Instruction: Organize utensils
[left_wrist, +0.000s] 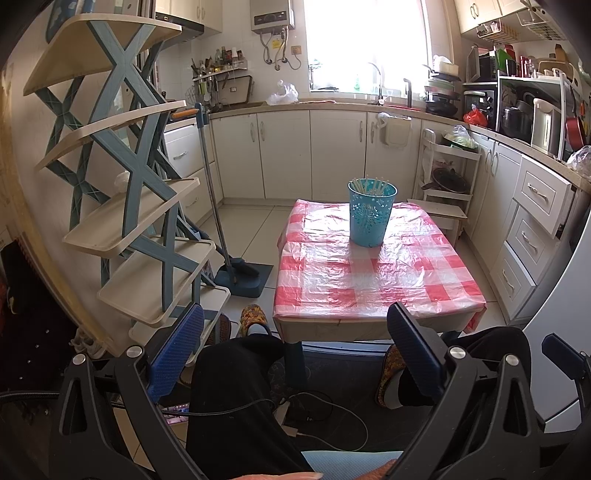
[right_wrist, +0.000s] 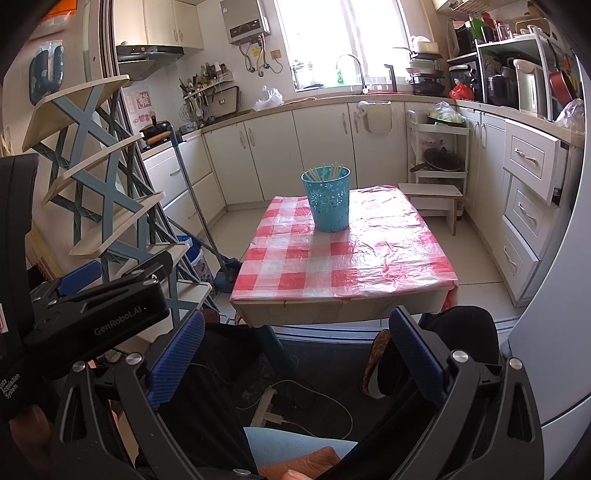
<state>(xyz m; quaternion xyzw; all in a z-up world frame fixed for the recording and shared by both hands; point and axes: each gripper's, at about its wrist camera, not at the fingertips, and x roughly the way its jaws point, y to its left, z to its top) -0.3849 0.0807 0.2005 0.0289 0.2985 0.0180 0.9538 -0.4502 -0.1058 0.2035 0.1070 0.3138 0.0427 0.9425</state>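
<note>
Right now your left gripper and right gripper both hang low over your knees, short of the table, each with its blue-padded jaws spread wide and holding nothing. Ahead of you, the chopsticks stand bundled upright in the teal perforated cup, which sits toward the far end of the red-checked tablecloth.

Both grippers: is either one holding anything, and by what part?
Nothing is held. The left gripper and right gripper are open and empty, short of the red-checked table.
</note>
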